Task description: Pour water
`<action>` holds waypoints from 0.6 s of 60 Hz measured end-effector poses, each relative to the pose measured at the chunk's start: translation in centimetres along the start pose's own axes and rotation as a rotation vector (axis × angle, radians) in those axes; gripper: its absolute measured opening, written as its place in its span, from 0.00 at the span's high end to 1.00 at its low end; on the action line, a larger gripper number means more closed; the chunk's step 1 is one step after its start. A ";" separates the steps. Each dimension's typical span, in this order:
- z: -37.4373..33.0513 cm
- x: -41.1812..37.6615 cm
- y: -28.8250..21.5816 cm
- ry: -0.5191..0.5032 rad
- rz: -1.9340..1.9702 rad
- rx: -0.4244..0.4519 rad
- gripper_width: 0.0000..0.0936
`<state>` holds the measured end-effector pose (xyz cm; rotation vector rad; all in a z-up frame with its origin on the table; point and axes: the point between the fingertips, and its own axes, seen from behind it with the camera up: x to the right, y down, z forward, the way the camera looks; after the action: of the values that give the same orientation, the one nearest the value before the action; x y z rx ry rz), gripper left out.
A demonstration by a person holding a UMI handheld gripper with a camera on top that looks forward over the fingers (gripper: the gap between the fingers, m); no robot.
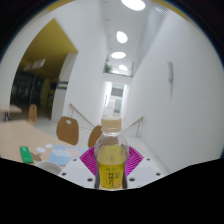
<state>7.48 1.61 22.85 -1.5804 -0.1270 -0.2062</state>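
Observation:
A clear plastic bottle [110,155] with a white cap and yellow liquid stands upright between my gripper's [110,163] two fingers. Its label faces the camera. The pink pads [89,160] press against both sides of the bottle, so the gripper is shut on it. The bottle is held up off any surface, with the room's ceiling and corridor behind it. The bottle's bottom is hidden below the fingers.
A table [25,135] with wooden chairs [66,128] stands at the left. Small items, one green-capped [26,152] and one bluish [58,156], lie low at the left of the fingers. A white corridor [118,95] with ceiling lights runs ahead.

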 end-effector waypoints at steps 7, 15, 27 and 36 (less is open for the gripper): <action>-0.5 -0.5 7.2 -0.075 0.312 -0.119 0.67; -2.7 -2.0 11.3 -0.157 0.251 -0.142 0.67; -1.9 -3.5 11.9 -0.190 0.201 -0.142 0.62; -1.6 -3.5 13.4 -0.194 0.217 -0.222 0.27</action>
<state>6.82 -0.11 9.03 -1.8205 -0.0846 0.1073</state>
